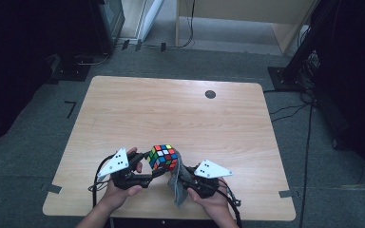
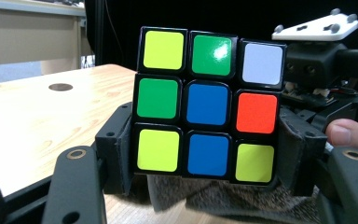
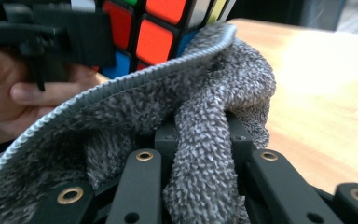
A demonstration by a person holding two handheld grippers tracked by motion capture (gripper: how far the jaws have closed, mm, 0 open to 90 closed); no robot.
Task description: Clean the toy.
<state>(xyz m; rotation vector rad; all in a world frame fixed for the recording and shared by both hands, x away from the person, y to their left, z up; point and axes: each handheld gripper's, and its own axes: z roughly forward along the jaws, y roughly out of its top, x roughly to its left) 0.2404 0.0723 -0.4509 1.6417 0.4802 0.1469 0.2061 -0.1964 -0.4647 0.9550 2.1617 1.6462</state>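
Cube point(image 2: 207, 103) sits at the near-centre of the bench point(image 1: 171, 109), lifted off its surface and clamped at both lower sides by the jaws of the left gripper point(image 2: 207, 154). Face toward that gripper's camera: yellow, green, white; green, blue, orange; yellow, blue, yellow. Grey cloth point(image 3: 200, 140) touches the cube's underside and its 3 o'clock side in the high view. Right gripper point(image 3: 200, 135) jaws are clenched on a bunched fold of cloth. Dark disc point(image 1: 210, 94) lies at 12 o'clock, well apart.
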